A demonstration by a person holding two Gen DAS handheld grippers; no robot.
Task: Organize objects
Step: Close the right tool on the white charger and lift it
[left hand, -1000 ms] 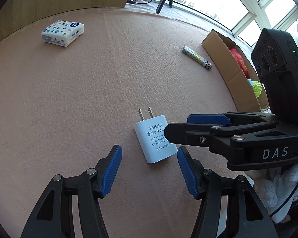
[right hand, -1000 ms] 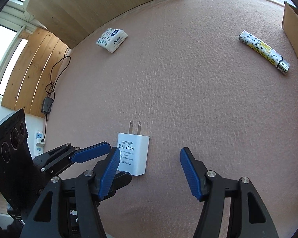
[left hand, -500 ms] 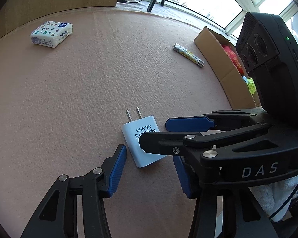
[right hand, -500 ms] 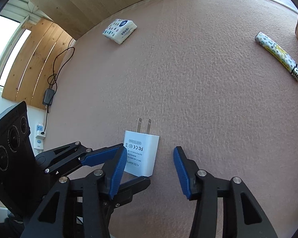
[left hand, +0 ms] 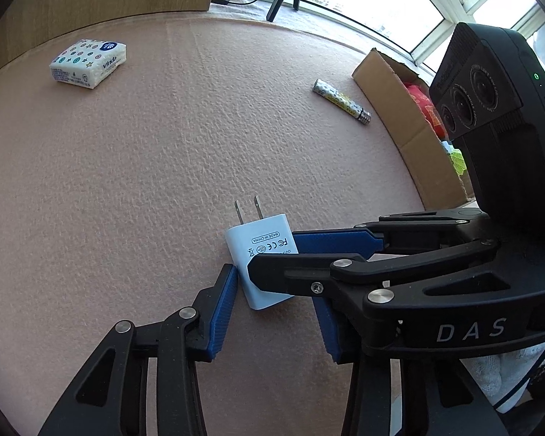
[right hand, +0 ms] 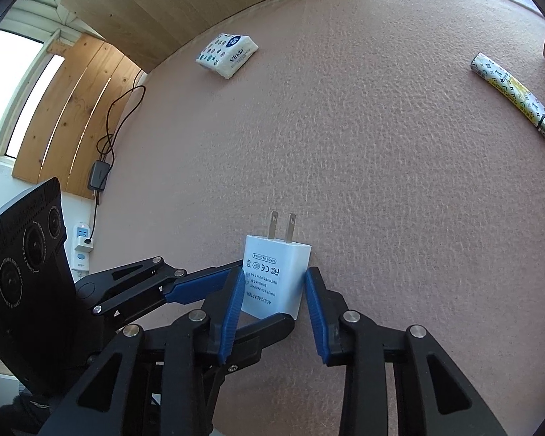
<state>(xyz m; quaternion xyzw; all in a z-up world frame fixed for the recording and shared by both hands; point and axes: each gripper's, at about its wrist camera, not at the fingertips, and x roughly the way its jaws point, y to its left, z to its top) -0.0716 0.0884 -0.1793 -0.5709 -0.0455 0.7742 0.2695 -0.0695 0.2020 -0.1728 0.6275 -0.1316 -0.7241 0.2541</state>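
Left hand-held gripper (left hand: 272, 287) low, pads part-spread, right hand-held gripper (right hand: 274, 296) crossing over it, pads narrowed

The white two-prong plug adapter (right hand: 275, 280) lies flat on the pink felt mat (right hand: 363, 167). Beyond it, far left, the patterned tissue pack (right hand: 227, 55); far right, the patterned cylindrical lighter (right hand: 513, 96), just beside the brown cardboard box (left hand: 407, 130).

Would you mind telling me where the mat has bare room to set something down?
The wide middle between the tissue pack, the lighter and the charger is bare. It is crowded at the charger, where both grippers' fingers meet.
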